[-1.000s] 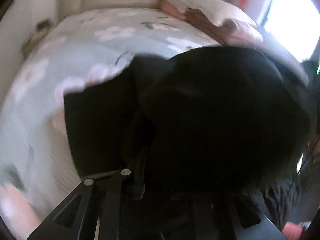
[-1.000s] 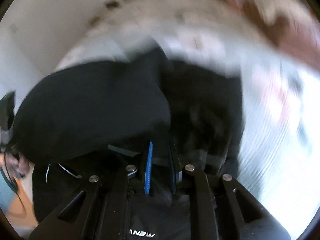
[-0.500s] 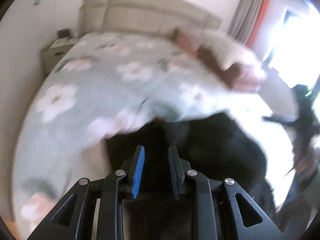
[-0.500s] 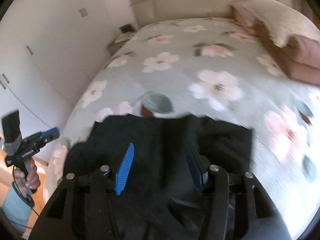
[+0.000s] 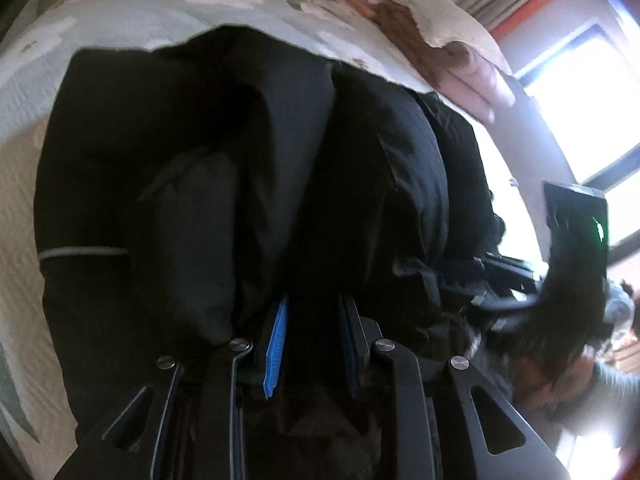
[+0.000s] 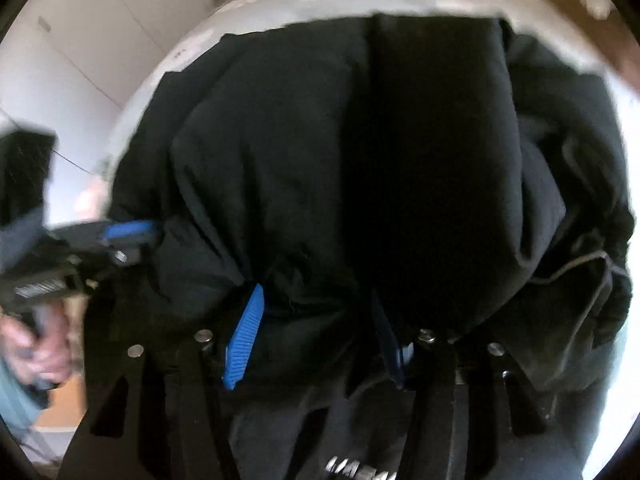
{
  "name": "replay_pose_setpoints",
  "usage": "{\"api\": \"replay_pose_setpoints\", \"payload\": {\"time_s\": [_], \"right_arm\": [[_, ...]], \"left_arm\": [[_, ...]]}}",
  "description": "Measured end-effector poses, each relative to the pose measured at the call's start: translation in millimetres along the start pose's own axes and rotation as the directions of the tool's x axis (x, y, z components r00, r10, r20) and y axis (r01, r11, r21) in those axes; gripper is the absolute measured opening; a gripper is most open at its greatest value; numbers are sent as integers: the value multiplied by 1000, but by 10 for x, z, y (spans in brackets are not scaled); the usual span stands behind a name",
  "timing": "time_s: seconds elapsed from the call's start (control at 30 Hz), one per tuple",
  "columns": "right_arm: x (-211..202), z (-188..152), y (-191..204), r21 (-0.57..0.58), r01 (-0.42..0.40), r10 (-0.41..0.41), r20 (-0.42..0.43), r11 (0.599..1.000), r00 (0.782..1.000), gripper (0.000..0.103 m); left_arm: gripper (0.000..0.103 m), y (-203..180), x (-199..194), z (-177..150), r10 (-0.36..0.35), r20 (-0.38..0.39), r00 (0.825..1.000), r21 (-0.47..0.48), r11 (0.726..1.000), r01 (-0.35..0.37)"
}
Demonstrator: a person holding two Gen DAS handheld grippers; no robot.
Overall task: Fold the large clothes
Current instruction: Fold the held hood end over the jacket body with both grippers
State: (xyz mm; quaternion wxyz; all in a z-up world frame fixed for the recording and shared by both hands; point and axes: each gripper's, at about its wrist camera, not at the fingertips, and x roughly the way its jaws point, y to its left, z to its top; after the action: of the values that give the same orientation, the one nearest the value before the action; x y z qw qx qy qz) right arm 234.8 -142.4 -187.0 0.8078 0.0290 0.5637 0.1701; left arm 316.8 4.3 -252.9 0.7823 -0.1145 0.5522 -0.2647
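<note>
Bulky black padded jacket of matte synthetic cloth, heaped on pale green floral quilted bedspread; fills centre of both wrist views, bedspread left only along upper edges. Left gripper, black frame with blue ribbed pads, lower centre: narrowly parted, dark cloth in the gap, firm hold not confirmable. Right gripper, lower centre: spread wider, thick fold of jacket bulging between the fingers, clamping likewise not confirmable. Both pushed in low at the near hem, presumably to gather the layers for the next fold. Stack of beige and pink pillows, upper right. Against half a second ago: both grippers then held clear above the flat garment with empty gaps, much bedspread showing; now buried in cloth.
</note>
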Motion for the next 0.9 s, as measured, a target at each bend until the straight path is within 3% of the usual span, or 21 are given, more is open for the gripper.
{"api": "replay_pose_setpoints", "payload": {"time_s": [0.13,0.27,0.3,0.33,0.43,0.5,0.63,0.8,0.9], "right_arm": [[-236,26,-12,18,-19,19,-10,1000,1000,55],[-844,36,139,-26,-56,58,112,998,992,55],[-890,41,177,-38,-60,64,127,997,990,55],[-861,39,206,-45,-64,69,120,997,990,55],[-392,-54,181,-45,5,-3,43,999,999,55],[-45,-82,77,-10,-12,12,-8,1000,1000,55],[-82,-114,65,-35,-23,26,73,999,997,55],[-182,-258,69,-56,-25,33,140,998,990,55],[-310,-359,-14,-55,-35,44,163,998,986,55]], "left_arm": [[26,-234,-363,-50,-9,43,999,57,998,7],[29,-333,-831,-162,-156,102,982,58,987,151],[38,-344,-869,-186,-179,112,977,54,983,174],[44,-326,-842,-210,-172,113,979,44,985,168],[44,-193,-384,-302,-92,38,995,-8,996,92],[41,-121,-97,-348,-70,-17,997,-31,997,69],[40,-165,-28,-430,-58,55,997,53,997,55],[41,-213,-141,-581,-74,135,988,86,994,63],[41,-307,-420,-784,-22,204,979,154,988,-9]]}}
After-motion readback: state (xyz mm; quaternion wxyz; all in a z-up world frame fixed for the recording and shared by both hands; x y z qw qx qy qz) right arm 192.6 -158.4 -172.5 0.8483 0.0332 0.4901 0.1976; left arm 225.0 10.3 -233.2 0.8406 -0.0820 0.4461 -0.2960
